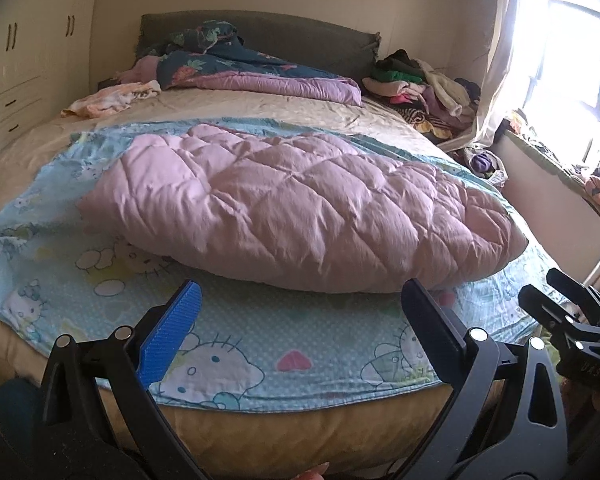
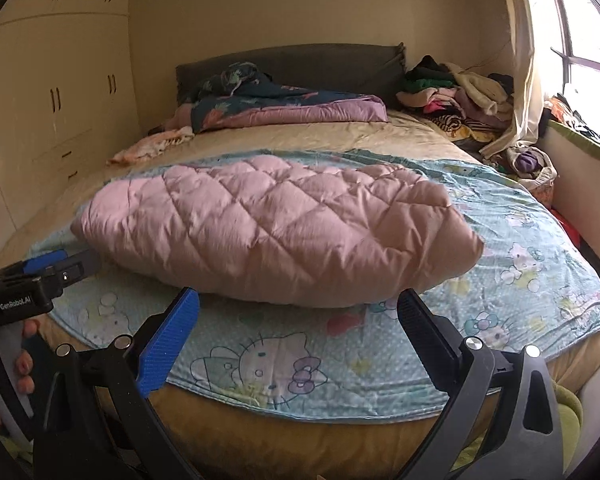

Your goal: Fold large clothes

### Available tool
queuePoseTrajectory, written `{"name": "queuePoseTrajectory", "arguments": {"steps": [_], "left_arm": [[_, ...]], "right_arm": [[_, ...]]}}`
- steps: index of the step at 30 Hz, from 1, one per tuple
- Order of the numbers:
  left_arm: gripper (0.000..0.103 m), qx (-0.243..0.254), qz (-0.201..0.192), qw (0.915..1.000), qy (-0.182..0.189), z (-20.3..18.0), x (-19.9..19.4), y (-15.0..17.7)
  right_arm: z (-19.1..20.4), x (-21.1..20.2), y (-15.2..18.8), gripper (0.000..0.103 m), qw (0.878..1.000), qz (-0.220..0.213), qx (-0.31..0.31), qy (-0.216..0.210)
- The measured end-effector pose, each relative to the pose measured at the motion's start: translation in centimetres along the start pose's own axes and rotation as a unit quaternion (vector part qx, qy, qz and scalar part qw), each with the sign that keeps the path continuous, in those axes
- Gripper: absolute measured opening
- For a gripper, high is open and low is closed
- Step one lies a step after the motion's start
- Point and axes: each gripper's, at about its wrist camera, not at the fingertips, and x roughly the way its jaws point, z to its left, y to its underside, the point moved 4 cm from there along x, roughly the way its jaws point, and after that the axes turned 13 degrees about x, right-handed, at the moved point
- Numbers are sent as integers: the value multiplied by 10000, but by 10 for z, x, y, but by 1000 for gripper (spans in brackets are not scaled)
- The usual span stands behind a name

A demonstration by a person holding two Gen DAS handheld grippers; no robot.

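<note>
Bed under a cartoon sheet, with a pink quilt folded in a puffy mound across its foot end, near the front edge. Likely mid-fold, between grasps: next, reach for the quilt's near edge or ends. Left gripper and right gripper over the front edge, jaws wide apart, empty.

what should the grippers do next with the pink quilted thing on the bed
Probably bring both down to the near edge of the pink quilted piece and pinch it. The left gripper and right gripper are both open, holding nothing, short of that edge, and it lies puffy on the blue cartoon sheet.
</note>
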Motion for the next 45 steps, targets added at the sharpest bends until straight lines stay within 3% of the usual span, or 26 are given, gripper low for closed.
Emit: {"name": "queuePoseTrajectory", "arguments": {"steps": [45], "left_arm": [[94,82,47,9999,-129,1,0,2]], "right_arm": [[7,3,-1,99,9999,79,-87,-104]]}}
